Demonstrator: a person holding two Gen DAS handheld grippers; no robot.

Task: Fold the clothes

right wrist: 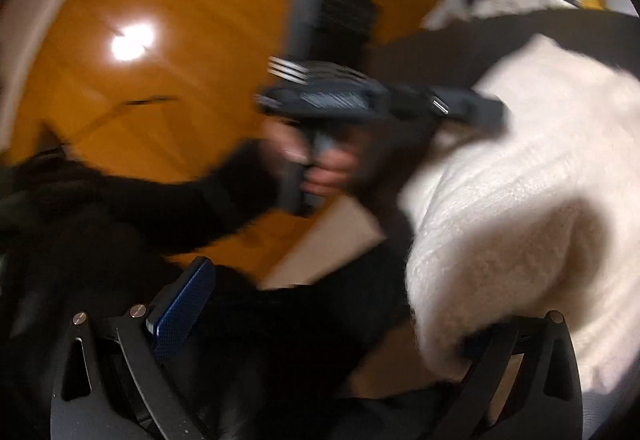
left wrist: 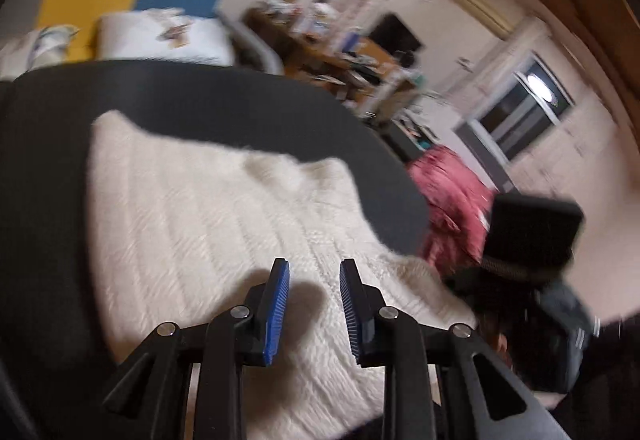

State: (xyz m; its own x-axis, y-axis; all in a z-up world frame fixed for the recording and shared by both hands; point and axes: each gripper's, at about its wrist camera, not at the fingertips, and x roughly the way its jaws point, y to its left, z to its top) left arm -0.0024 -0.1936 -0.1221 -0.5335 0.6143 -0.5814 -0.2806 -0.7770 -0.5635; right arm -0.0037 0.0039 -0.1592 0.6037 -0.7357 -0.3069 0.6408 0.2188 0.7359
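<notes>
While the left gripper [left wrist: 313, 272] hung above the cream sweater [left wrist: 208, 208], its two blue-padded jaws stood apart with nothing between them, and their shadow fell on the knit just below. The sweater lay spread flat on a dark cover [left wrist: 248, 96] that curved away towards white pillows [left wrist: 160, 36] at the far end. Past the cover's right edge sat a pink garment [left wrist: 452, 200], and nearer stood the other handheld tool, blurred. Beyond were a cluttered desk [left wrist: 340, 56] and a window [left wrist: 520, 108].

In the right wrist view the right gripper [right wrist: 332, 304] had its jaws spread wide. The left blue pad [right wrist: 182, 308] was bare; a fold of the sweater [right wrist: 520, 200] bulged against the right finger [right wrist: 488, 352] and hid its pad, so no pinch could be seen. Ahead, a hand [right wrist: 328, 168] in a black sleeve [right wrist: 192, 204] grasped the handle of the left tool, which pointed at the sweater. Behind it shone a glossy wooden floor [right wrist: 160, 80].
</notes>
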